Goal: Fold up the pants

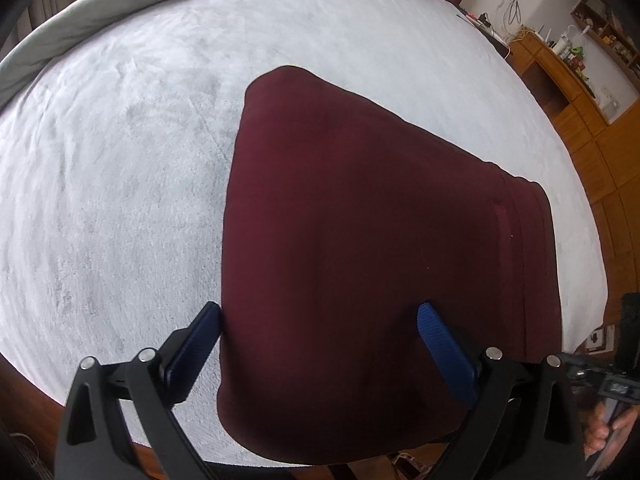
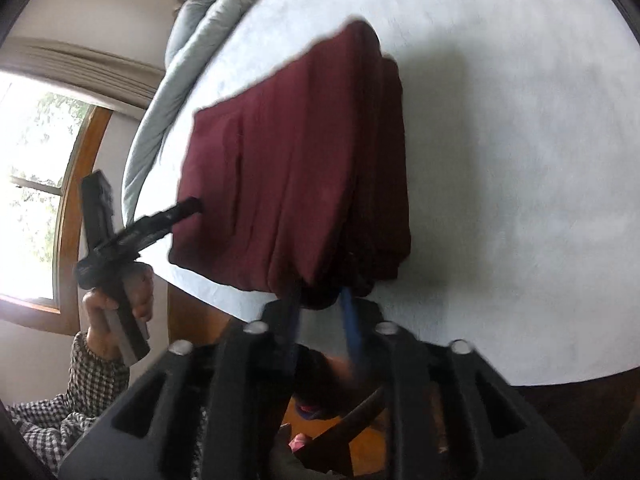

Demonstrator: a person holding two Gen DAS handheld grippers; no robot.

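The maroon pants lie folded into a thick block on the pale grey bed, near its front edge. My left gripper is open, its blue fingers straddling the near left part of the block. In the right wrist view the pants show from the side, and my right gripper is shut on the near corner of their folded layers. The left gripper also shows there at the pants' far corner, held by a hand.
A grey duvet is bunched along the far side of the bed. Wooden cabinets and shelves stand to the right. A window is on the wall at the left of the right wrist view.
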